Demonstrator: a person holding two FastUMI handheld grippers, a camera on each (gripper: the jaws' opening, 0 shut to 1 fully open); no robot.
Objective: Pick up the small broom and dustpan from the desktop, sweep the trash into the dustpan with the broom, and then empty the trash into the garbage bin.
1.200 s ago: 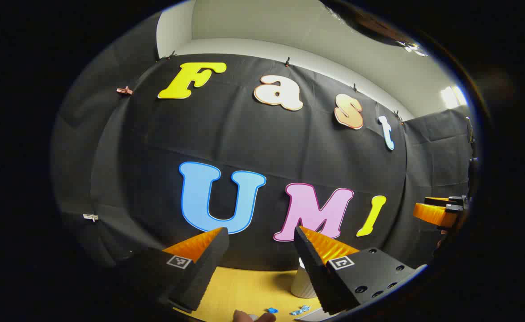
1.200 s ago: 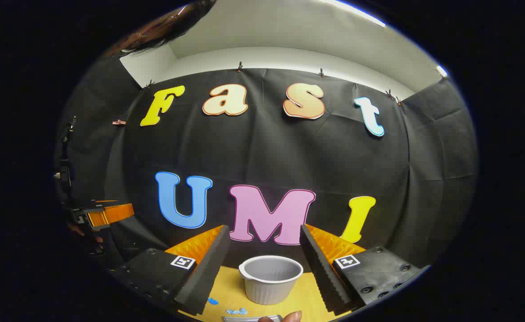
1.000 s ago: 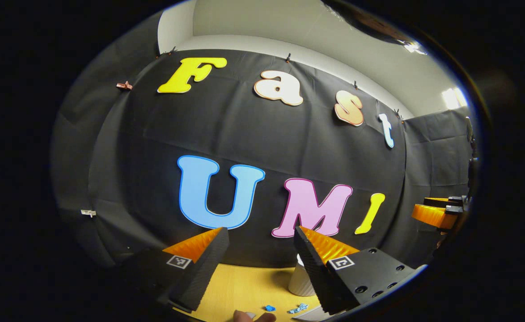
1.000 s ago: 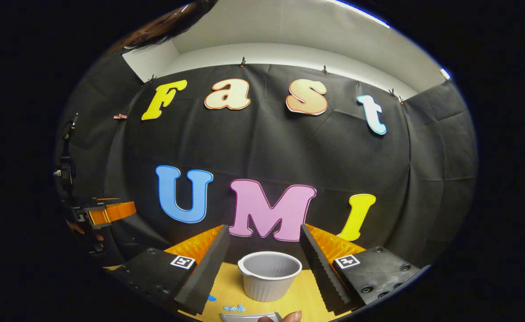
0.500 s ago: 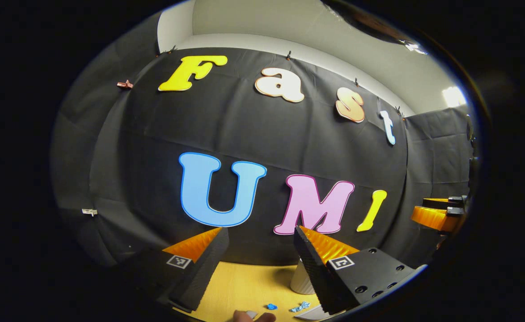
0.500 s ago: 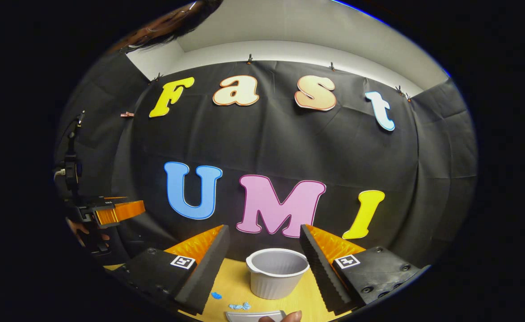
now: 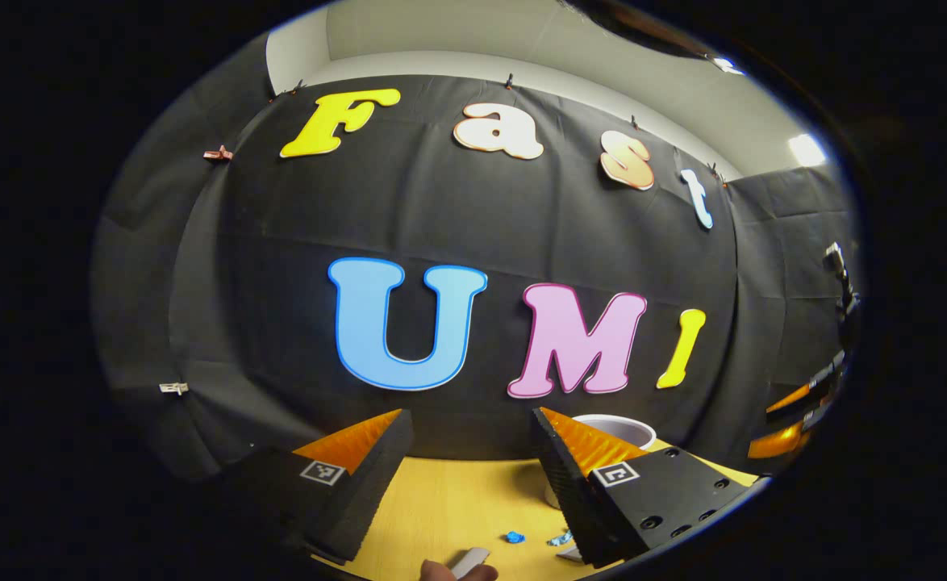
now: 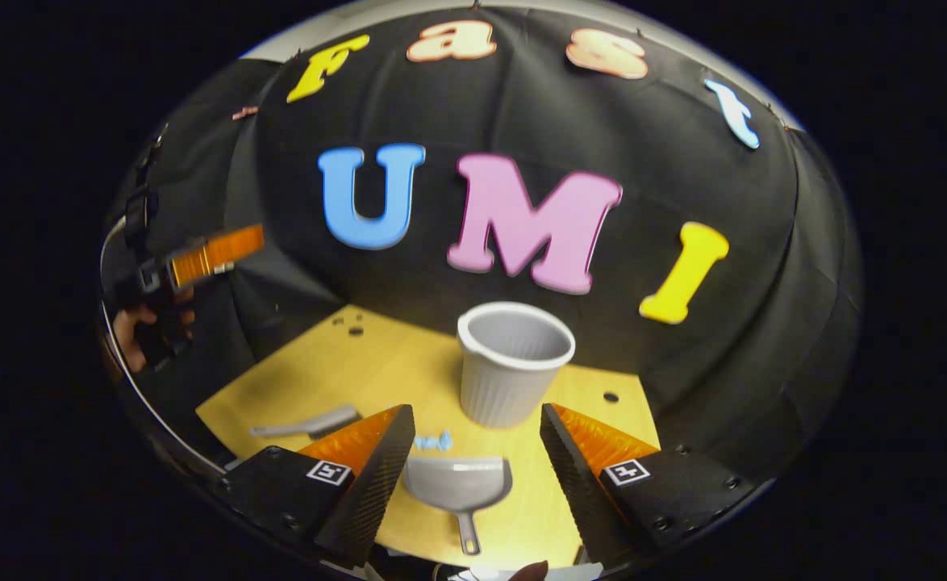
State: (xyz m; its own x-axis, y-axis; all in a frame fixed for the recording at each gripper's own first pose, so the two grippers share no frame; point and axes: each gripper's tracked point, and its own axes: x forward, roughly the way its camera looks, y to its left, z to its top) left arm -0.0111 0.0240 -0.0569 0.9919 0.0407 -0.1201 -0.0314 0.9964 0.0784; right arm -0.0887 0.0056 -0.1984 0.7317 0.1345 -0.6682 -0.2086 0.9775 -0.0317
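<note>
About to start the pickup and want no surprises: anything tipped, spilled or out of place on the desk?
Nothing stands out. The garbage bin stands upright, the dustpan lies flat in front of it, the broom lies to its left, and the blue trash scraps sit between dustpan and bin. Both grippers are open and empty.

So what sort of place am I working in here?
It looks like a staged recording booth, not a real home: black cloth wall hung behind a small wooden desktop, on which lie a grey dustpan, a small broom, blue trash scraps and a ribbed white garbage bin.
</note>
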